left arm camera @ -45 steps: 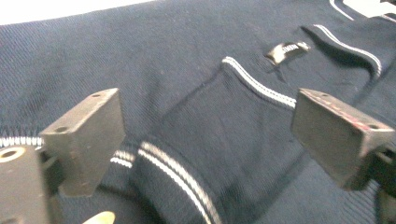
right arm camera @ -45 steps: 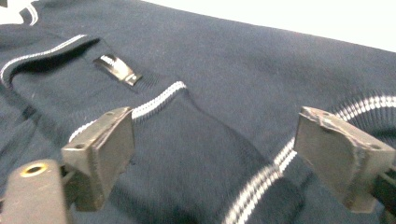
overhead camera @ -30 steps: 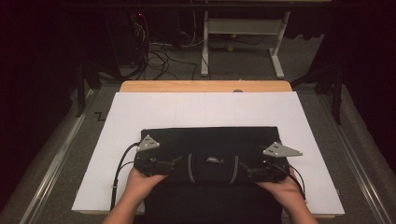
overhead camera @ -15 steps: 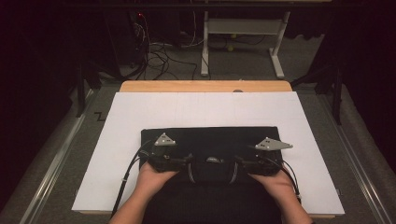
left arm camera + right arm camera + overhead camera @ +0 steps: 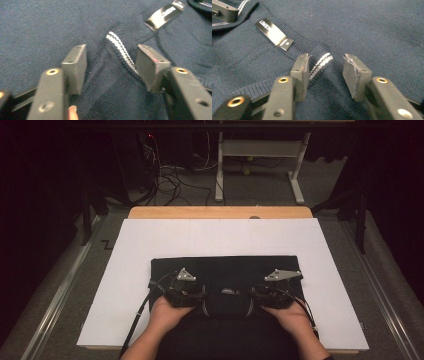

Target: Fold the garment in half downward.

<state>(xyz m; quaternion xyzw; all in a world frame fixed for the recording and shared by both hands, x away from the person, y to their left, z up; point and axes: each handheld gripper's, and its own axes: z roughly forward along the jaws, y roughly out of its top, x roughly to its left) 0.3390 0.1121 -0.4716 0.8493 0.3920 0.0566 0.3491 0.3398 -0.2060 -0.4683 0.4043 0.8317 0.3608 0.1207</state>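
We see a dark navy knitted sweater [image 5: 225, 270], ribbed at its white-striped collar [image 5: 120, 48] and bearing a glossy black label [image 5: 273, 31], lying flat at lower centre on the white-covered counter [image 5: 150, 240]. Our left tongs [image 5: 111, 61] and right tongs [image 5: 325, 68], half open and just now closing, each straddle a raised fold of collar, pads not yet pressing.

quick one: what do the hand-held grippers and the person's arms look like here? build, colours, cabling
Each hand-held gripper, left and right, has a black body with a grey three-cornered plate on top and thin black cables trailing toward the person. The gripper views show flat black arms with brass-ringed holes ending in dark blocky pads, scuffed at the edges. Forearms are bare, no sleeves visible.
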